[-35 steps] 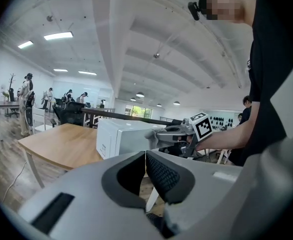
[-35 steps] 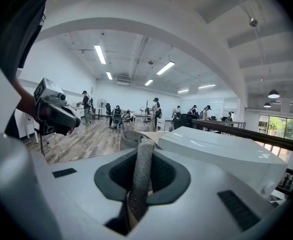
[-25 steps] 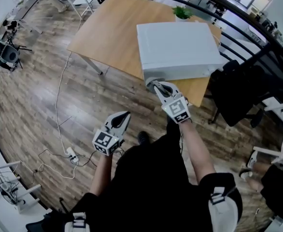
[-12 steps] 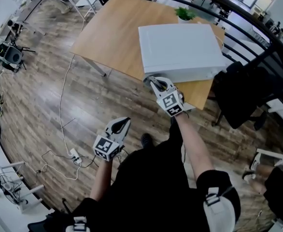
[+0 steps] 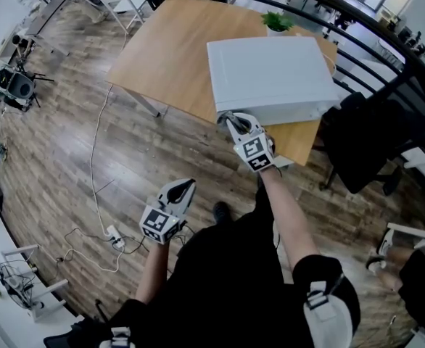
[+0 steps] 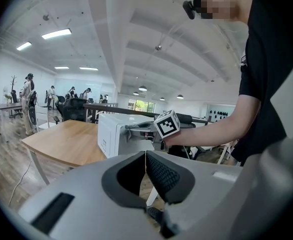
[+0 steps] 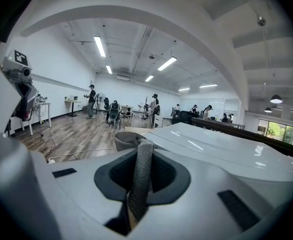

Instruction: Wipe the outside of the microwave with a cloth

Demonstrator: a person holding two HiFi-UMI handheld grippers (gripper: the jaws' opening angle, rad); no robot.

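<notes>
A white, boxy microwave (image 5: 270,71) sits upright at the near right corner of a wooden table (image 5: 169,49). A grey, textured cloth (image 7: 140,176) is pinched in the right gripper (image 5: 234,124), bunched against the microwave's near left corner.

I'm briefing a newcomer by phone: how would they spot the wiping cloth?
Find the light wooden table carrying the white boxy microwave. At its near corner, the right claw pinches a grey knitted cloth, its rough weave unlike the smooth casing.

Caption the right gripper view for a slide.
Right tongs shut on grey cloth at a corner of the white microwave.
</notes>
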